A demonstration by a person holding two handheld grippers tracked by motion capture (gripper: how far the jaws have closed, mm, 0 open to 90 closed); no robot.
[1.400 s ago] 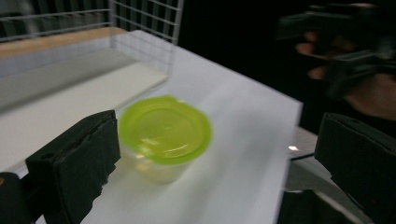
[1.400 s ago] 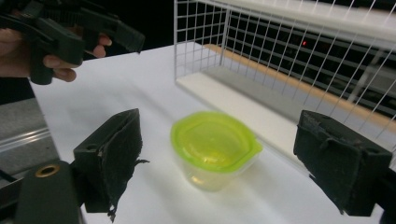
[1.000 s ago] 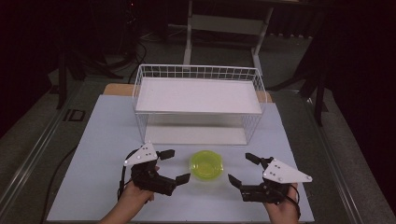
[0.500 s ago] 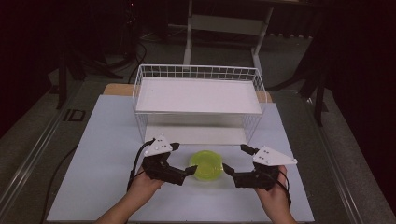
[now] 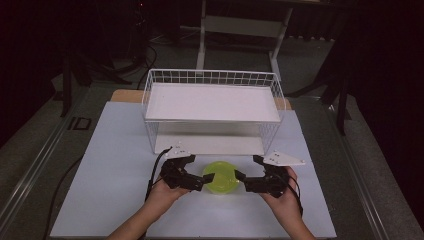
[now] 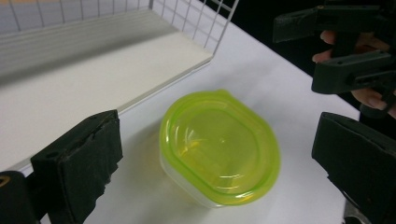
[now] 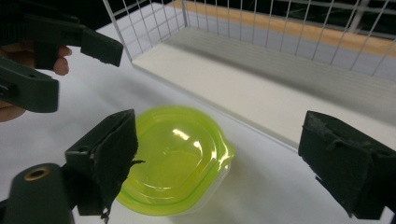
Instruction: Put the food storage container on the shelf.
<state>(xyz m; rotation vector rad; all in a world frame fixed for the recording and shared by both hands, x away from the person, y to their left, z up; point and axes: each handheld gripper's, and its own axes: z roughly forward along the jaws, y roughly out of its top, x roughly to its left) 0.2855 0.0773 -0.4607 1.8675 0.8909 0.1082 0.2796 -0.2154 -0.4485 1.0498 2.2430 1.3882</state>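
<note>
Green-lidded container (image 5: 220, 176) sits on the table between left gripper (image 5: 199, 174) and right gripper (image 5: 244, 170), both with jaws spread, approach step in hand; next, closing squarely on its rim

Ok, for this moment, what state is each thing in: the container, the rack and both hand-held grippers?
Green-lidded container: lid on, upright on the table, not gripped.
Wire rack: upright, both shelves bare.
Left hand-held gripper: open, jaws at the container's left side.
Right hand-held gripper: open, jaws at the container's right side.
</note>
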